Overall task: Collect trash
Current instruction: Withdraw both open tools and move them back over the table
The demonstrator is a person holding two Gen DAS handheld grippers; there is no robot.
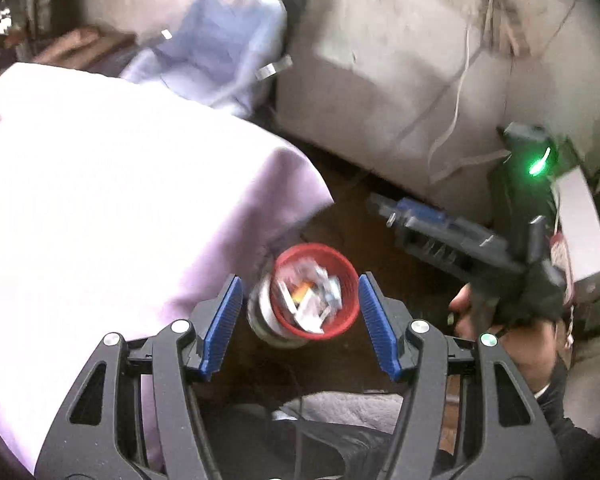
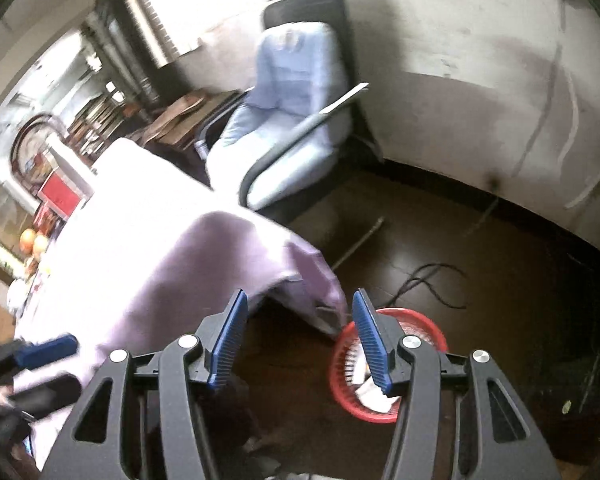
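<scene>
Left wrist view first: my left gripper (image 1: 300, 312) stands with its jaws apart and nothing between the blue pads (image 1: 223, 326), only air and the dark floor (image 1: 340, 208) far below. Framed in that gap, down on the floor, is the red basket (image 1: 350, 304), holding crumpled white scraps and a bit of orange wrapper (the trash (image 1: 310, 298), blurred, so I cannot name the pieces). A pale round thing sits against the basket's left side; I cannot tell what it is. Left of the basket hangs the corner of the lilac cloth (image 1: 120, 184) that covers the table, washed out by light. Off to the right, my right gripper (image 1: 384, 206) shows from the side, a green light on its body, with my hand (image 1: 512, 332) wrapped round the handle. Beyond stand a chair (image 1: 228, 40) draped in pale blue and a stained wall (image 1: 420, 80) with loose cables. Through the right wrist view, my right gripper (image 2: 298, 340) is also parted, about halfway, gripping nothing; its right pad covers part of the basket (image 2: 342, 376), which lies low on the floor just beside the cloth's (image 2: 188, 256) hanging corner. A black cable (image 2: 432, 280) loops on the floor behind the basket, and my left gripper (image 2: 40, 364) is a blur at the left edge, over the cloth.
</scene>
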